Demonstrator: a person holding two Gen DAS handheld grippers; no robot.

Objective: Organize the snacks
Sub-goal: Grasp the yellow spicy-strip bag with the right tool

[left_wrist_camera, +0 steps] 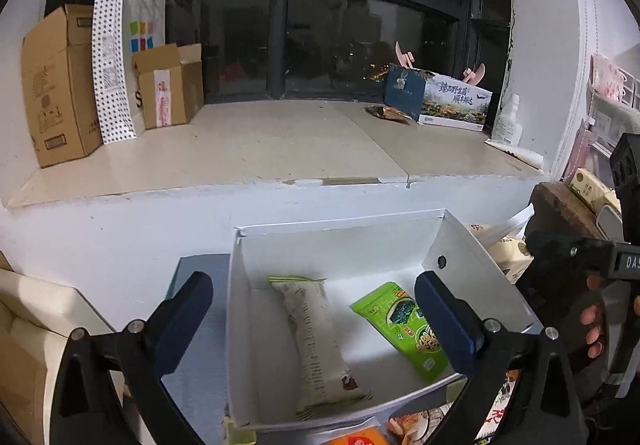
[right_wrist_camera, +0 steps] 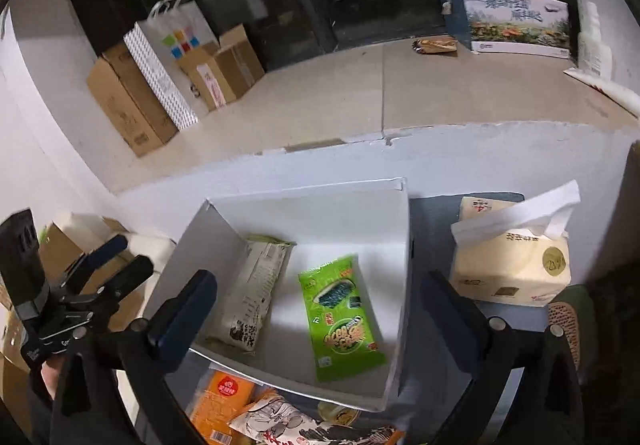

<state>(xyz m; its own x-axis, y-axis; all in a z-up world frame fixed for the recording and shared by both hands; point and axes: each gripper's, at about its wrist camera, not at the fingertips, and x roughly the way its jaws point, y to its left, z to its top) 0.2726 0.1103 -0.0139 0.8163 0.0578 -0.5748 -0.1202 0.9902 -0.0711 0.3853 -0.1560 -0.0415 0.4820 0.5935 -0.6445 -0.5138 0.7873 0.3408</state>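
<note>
An open white box (left_wrist_camera: 336,241) (right_wrist_camera: 308,201) holds a beige snack pack (left_wrist_camera: 316,341) (right_wrist_camera: 252,293) on its left and a green seaweed pack (left_wrist_camera: 404,329) (right_wrist_camera: 340,317) on its right. My left gripper (left_wrist_camera: 316,313) is open and empty, hovering over the box's front. My right gripper (right_wrist_camera: 320,309) is open and empty above the box. The left gripper shows in the right wrist view (right_wrist_camera: 108,261), also open. More snacks lie in front of the box: an orange pack (right_wrist_camera: 224,401) and a white printed pack (right_wrist_camera: 288,425).
A tissue pack (right_wrist_camera: 516,265) stands right of the box. A stone windowsill (left_wrist_camera: 260,141) behind carries cardboard boxes (left_wrist_camera: 60,85), a paper bag (left_wrist_camera: 132,57) and a printed carton (left_wrist_camera: 456,101). A cardboard box (left_wrist_camera: 24,345) sits at the left.
</note>
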